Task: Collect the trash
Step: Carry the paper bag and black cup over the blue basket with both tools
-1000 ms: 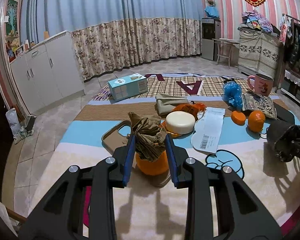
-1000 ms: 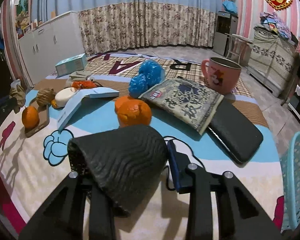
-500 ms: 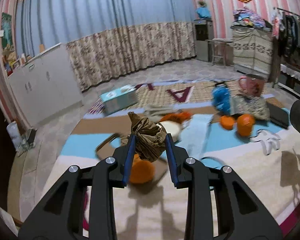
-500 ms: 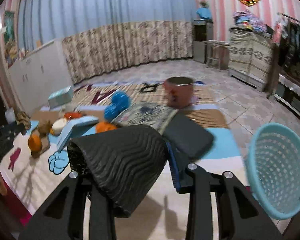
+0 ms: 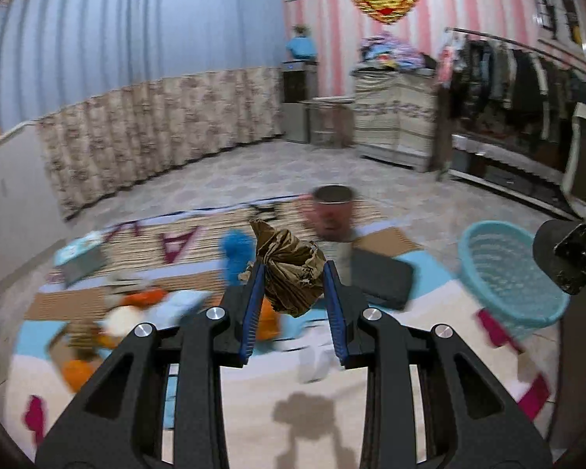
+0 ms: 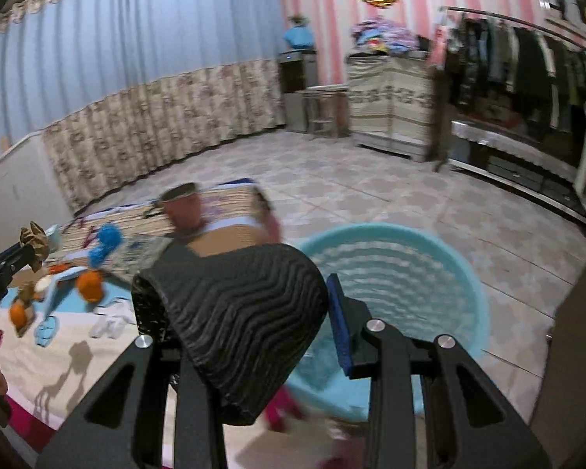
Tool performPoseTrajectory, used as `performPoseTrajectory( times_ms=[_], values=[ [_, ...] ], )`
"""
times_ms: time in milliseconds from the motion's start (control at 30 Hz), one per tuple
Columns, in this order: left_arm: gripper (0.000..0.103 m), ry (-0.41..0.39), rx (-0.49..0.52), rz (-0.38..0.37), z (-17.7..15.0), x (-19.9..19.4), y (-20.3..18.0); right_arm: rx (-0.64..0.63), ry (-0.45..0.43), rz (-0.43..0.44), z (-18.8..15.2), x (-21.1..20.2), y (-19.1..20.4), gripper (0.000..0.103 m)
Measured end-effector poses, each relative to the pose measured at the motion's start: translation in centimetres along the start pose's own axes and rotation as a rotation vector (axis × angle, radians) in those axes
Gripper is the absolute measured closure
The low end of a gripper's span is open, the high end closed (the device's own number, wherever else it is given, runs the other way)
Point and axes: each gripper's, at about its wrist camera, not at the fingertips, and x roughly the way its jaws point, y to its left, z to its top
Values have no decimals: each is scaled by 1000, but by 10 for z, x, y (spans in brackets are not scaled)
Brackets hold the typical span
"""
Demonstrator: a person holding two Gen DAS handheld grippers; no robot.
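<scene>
My left gripper [image 5: 293,297] is shut on a crumpled brown paper ball [image 5: 289,269] and holds it in the air above the mat. The ball also shows at the left edge of the right wrist view [image 6: 35,240]. My right gripper [image 6: 250,312] is shut on a black ribbed cup sleeve [image 6: 238,320] and holds it over the near left rim of a light blue mesh basket [image 6: 402,273]. The basket stands on the floor to the right of the mat in the left wrist view [image 5: 508,273]. The right gripper with the sleeve shows at the far right there [image 5: 566,254].
On the patterned mat [image 5: 254,410] lie oranges [image 6: 90,285], a blue crumpled bag [image 5: 236,250], a pink mug [image 5: 334,211], a black case [image 5: 383,277], a tissue box [image 5: 78,258] and white papers. A clothes rack [image 5: 527,90] and cabinets stand at the right.
Both grippers have lifted and swung right, away from the mat's clutter toward the blue basket. The right gripper with the sleeve now hangs over the basket's rim. Both grips are unchanged.
</scene>
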Motion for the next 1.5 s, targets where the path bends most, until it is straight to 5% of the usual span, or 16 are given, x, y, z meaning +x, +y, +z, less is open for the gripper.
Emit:
performPoseTrajectory(
  times_ms=[300, 967, 1033, 1167, 1500],
  values=[
    [74, 41, 71, -153, 3, 41, -100, 62, 5, -133, -3, -9, -82, 70],
    [72, 85, 230, -345, 19, 108, -220, 132, 74, -166, -7, 40, -125, 70],
    [68, 100, 229, -358, 23, 114, -220, 129, 79, -165, -3, 45, -125, 70],
    [37, 104, 226, -348, 25, 116, -219, 128, 85, -164, 1, 51, -125, 70],
    [18, 44, 158, -255, 42, 95, -171, 158, 132, -115, -2, 75, -116, 70]
  ],
)
